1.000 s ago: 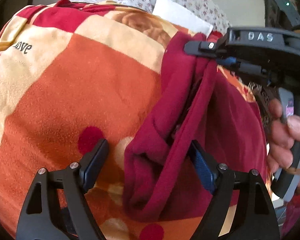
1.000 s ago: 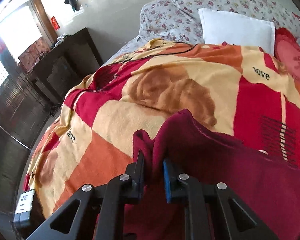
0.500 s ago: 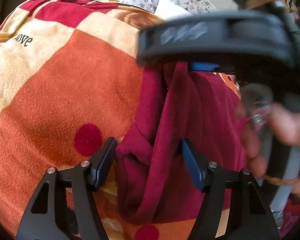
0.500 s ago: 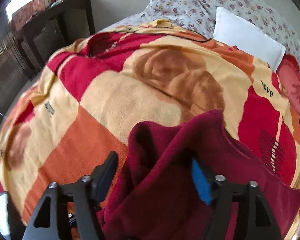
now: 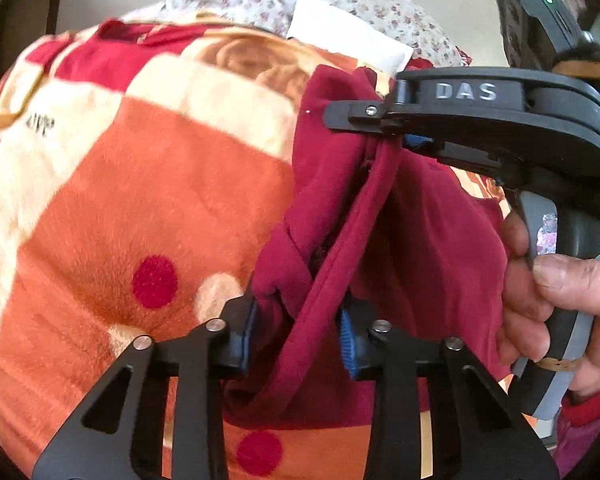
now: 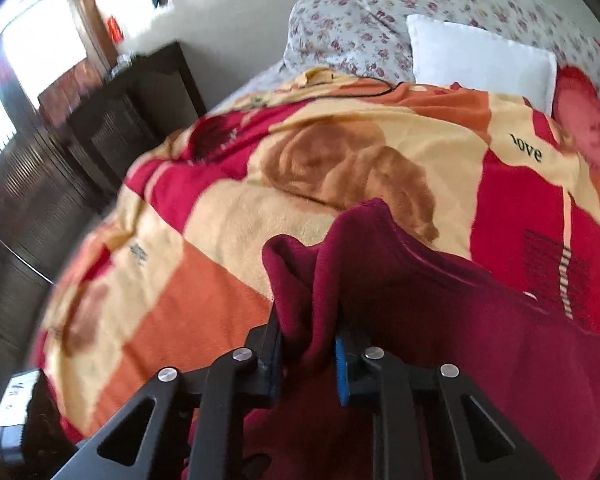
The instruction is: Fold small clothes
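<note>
A: Fabric first. Where is the maroon garment (image 5: 416, 240)?

B: Right half of the left wrist view, lifted in folds off the patterned blanket (image 5: 152, 184). In the right wrist view it fills the lower right (image 6: 460, 320).

A: And the left gripper (image 5: 296, 336)?

B: Bottom center of its frame, jaws at a narrow gap with a bunched fold of the garment pressed between the blue pads.

A: The right gripper (image 6: 308, 360)?

B: Also drawn in narrow, clamping a thick gathered fold at the bottom center of its own frame. From the left wrist view its tip (image 5: 384, 120) pinches the garment's top edge at upper right, and the right hand (image 5: 556, 312) wraps its handle at the right edge.

A: Surroundings?

B: A white pillow (image 6: 480, 64) and floral bedding (image 6: 340, 28) sit at the top of the frame. A dark cabinet (image 6: 112, 120) stands at the left, beside the bed.
</note>
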